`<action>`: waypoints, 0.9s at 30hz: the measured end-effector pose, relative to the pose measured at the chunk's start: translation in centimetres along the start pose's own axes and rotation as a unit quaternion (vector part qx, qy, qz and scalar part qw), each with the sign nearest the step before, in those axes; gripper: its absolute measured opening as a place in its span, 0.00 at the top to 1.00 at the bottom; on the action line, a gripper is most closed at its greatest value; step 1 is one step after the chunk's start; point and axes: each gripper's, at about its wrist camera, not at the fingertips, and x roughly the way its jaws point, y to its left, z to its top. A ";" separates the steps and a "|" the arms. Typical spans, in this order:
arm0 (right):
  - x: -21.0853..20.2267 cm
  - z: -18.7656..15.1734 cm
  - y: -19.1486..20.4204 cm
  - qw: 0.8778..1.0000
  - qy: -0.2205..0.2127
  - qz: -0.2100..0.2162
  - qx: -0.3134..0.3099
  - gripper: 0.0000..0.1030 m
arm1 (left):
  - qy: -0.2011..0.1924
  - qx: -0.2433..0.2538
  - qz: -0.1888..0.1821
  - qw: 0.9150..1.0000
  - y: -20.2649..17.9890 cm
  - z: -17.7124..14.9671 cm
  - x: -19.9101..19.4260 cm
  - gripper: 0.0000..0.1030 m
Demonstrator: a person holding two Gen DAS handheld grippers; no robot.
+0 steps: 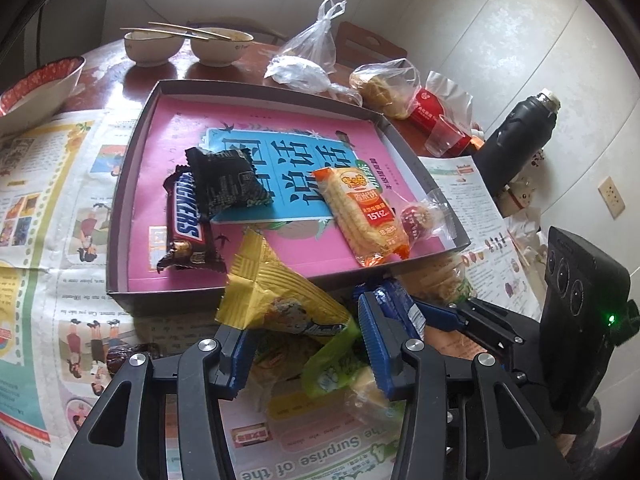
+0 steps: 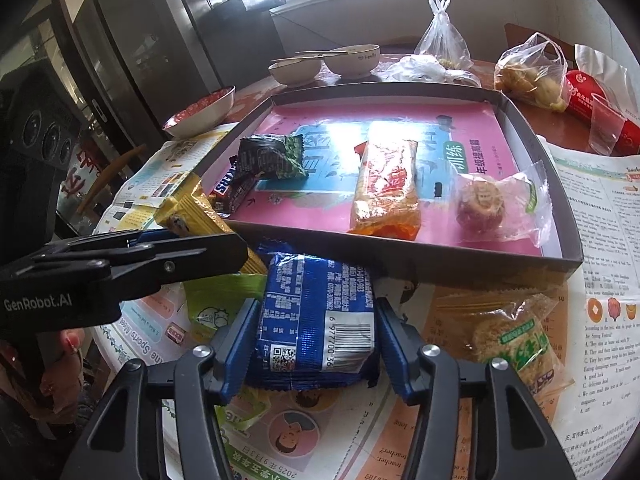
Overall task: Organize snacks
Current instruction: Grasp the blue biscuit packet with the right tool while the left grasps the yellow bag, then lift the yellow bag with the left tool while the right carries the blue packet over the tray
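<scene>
Two grippers are working at once here, just in front of the near wall of the tray. The left gripper has its jaws narrowed on a yellow snack pack, which sticks up and leans over the tray's near wall. A green wrapper is bunched between the same jaws, so I cannot tell if one pack or two are caught. The right gripper has its jaws pressed on both sides of a blue snack pack, which lies on the newspaper covering the counter, touching the tray's near wall. The tray already holds a Snickers bar and a black packet on its left side, an orange cracker pack in the middle, and a round cake in clear wrap on the right. One more snack, a green-labelled cake, waits on the newspaper to the right. What could go wrong? The two grippers are very close together, so they may bump if both lift at once. The shiny packs are slippery and puffy, so one could slide out on the way up. The yellow pack could catch on the tray wall and push the tray. If the green wrapper is pinched too, it might drop halfway.
</scene>
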 end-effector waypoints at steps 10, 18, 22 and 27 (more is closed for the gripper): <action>0.0 0.1 -0.1 1.000 -0.001 -0.001 0.000 0.50 | -0.005 -0.014 0.000 1.000 -0.3 0.1 0.2 0.82; -0.3 0.1 -0.1 1.000 -0.004 -0.006 -0.001 0.50 | -0.008 -0.023 -0.010 1.000 -0.1 0.0 0.4 0.84; -1.1 0.2 -0.2 1.000 -0.014 -0.007 0.000 0.50 | -0.030 -0.018 -0.010 0.999 -0.3 0.2 -0.8 0.86; -2.1 0.4 -0.1 1.000 -0.026 -0.009 0.001 0.50 | -0.059 -0.018 -0.012 0.998 -0.2 0.6 -2.8 0.86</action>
